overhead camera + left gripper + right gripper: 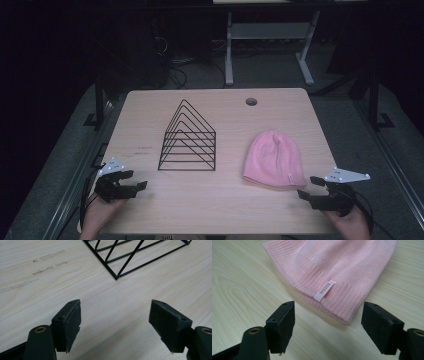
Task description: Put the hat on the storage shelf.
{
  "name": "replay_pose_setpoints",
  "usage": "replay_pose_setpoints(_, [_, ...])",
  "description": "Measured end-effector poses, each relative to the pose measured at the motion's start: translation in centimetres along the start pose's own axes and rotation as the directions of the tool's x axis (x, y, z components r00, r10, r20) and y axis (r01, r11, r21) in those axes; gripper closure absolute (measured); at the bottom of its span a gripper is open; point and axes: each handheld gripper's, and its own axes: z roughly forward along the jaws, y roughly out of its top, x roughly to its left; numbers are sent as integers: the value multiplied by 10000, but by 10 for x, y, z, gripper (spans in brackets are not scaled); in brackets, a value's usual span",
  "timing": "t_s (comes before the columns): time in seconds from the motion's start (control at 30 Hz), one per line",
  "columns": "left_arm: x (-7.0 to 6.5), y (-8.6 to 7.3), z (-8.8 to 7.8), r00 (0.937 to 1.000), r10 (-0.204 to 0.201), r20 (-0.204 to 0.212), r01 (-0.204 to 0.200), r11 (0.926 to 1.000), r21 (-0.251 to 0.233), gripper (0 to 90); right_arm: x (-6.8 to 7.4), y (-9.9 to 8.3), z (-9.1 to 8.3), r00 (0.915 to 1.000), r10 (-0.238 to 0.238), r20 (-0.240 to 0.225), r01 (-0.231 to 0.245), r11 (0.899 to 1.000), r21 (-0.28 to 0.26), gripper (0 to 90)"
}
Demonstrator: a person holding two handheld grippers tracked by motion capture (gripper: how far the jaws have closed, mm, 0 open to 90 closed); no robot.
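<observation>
I work in what looks like a lab or office workroom: my pale wood table (pixel 210 205) stands on grey carpet (pixel 345 115), a metal-framed desk (pixel 270 35) at twelve o'clock, tangled cables (pixel 175 60) at eleven.

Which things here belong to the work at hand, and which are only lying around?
In the work:
pink beanie, nearest the open right gripper
black wire rack, nearest the open left gripper

Lying around:
nothing else on the table

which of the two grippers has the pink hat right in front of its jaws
The right gripper: its open jaws face the ribbed hem of the pink hat. The left gripper faces the black wire rack instead.
</observation>
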Motion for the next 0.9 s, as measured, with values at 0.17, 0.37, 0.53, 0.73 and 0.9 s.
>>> replay_pose_setpoints(0.17, [1,-1,1,9999,-60,133,60,10000,4,252,-3,4,0,9998,148,-151,-151,9996,-223,231])
replay_pose_setpoints(0.37, [-1,-1,1,9997,-2,249,1,10000,38,252,-9,23,-4,9991,247,-333,-263,9986,-463,231])
replay_pose_setpoints(0.53, [-3,2,2,9995,-56,302,61,9998,-187,252,-17,44,2,9989,142,-449,-161,9990,-416,230])
replay_pose_setpoints(0.73, [-1,3,2,9996,-8,266,12,9999,-123,250,-33,63,16,9968,277,-749,-294,9993,-215,228])
replay_pose_setpoints(0.9, [-1,2,2,9996,-47,280,53,9998,-211,250,-45,75,27,9953,467,-843,-460,9989,95,226])
